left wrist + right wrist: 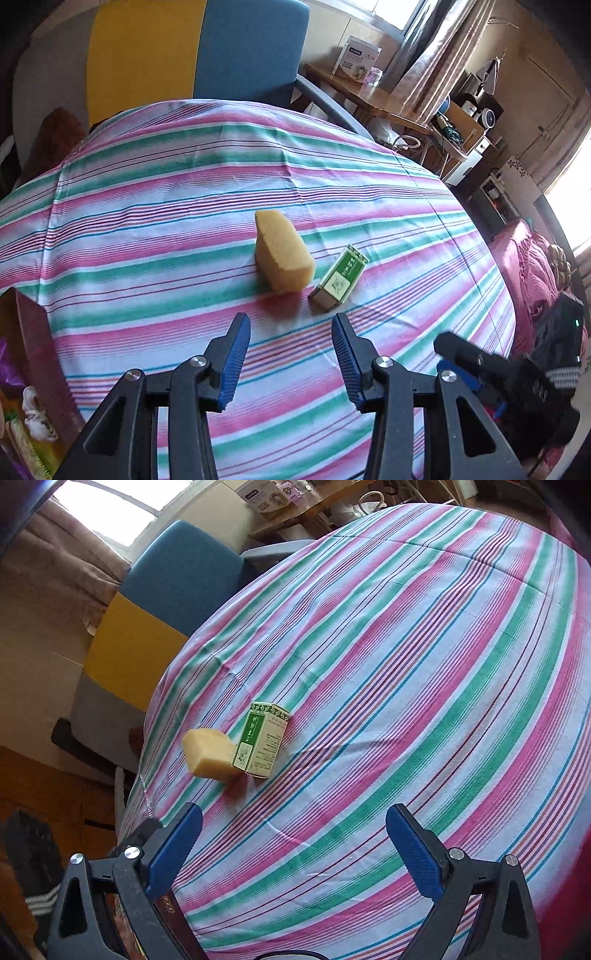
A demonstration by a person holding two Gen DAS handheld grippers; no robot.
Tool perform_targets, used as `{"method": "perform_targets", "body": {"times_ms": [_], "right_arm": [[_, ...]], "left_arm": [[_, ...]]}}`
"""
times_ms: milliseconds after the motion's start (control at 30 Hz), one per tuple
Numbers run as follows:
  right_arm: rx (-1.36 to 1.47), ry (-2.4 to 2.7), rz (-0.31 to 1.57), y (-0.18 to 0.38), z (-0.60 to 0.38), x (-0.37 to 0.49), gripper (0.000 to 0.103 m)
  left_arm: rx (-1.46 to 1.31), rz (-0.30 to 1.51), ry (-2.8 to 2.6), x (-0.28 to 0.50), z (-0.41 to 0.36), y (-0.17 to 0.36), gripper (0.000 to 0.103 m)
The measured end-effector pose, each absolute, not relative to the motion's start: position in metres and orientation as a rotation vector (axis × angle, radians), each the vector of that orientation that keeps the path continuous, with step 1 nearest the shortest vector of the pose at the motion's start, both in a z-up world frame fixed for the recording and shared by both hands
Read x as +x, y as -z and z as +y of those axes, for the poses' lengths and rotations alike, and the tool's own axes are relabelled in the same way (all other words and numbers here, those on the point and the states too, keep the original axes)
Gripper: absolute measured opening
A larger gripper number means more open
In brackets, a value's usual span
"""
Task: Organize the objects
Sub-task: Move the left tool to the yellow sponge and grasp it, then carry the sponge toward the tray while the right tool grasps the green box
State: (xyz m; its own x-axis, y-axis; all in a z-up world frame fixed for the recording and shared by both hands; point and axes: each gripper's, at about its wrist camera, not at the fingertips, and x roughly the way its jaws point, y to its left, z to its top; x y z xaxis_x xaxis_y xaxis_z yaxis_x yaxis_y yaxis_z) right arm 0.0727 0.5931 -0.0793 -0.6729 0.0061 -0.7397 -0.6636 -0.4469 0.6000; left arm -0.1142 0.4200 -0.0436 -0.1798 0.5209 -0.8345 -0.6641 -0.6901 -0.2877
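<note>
A yellow sponge (282, 254) rests on the striped tablecloth (147, 221), with a small green and white carton (340, 277) lying just to its right. My left gripper (290, 319) hovers a short way in front of both, open, with only cloth between its blue pads. In the right wrist view the sponge (207, 753) touches or nearly touches the left side of the carton (262, 738). My right gripper (295, 810) is open wide and empty, nearer the camera than both objects and a little to their right.
A dark red box (33, 354) holding several small items stands at the table's near left. A blue and yellow chair (251, 48) is behind the table. Black hardware of the other hand-held tool (480, 365) shows at lower right. A cluttered wooden desk (369, 92) stands far right.
</note>
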Motion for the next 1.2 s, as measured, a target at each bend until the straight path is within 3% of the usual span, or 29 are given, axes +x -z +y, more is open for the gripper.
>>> {"method": "perform_targets", "body": {"times_ms": [167, 367, 433, 500, 600, 1200], "right_arm": [[-0.954, -2.173, 1.36, 0.081, 0.592, 0.071, 0.103], [-0.979, -2.17, 1.372, 0.085, 0.592, 0.068, 0.103], [-0.986, -2.165, 1.375, 0.087, 0.592, 0.068, 0.103], [-0.991, -2.163, 1.372, 0.088, 0.592, 0.067, 0.103], [-0.994, -2.166, 1.369, 0.089, 0.592, 0.066, 0.103], [-1.119, -2.156, 1.27, 0.096, 0.582, 0.055, 0.103]], "left_arm": [[-1.392, 0.167, -1.941, -0.143, 0.462, 0.068, 0.056], [-1.492, 0.101, -1.943, -0.173, 0.49, 0.093, 0.058], [-1.516, 0.096, -1.935, -0.18, 0.494, 0.103, 0.055], [-1.565, 0.06, -1.913, -0.186, 0.492, 0.113, 0.043], [-1.552, 0.016, -1.897, -0.185, 0.478, 0.112, 0.037], [-1.336, 0.172, -1.93, -0.072, 0.316, 0.048, 0.037]]}}
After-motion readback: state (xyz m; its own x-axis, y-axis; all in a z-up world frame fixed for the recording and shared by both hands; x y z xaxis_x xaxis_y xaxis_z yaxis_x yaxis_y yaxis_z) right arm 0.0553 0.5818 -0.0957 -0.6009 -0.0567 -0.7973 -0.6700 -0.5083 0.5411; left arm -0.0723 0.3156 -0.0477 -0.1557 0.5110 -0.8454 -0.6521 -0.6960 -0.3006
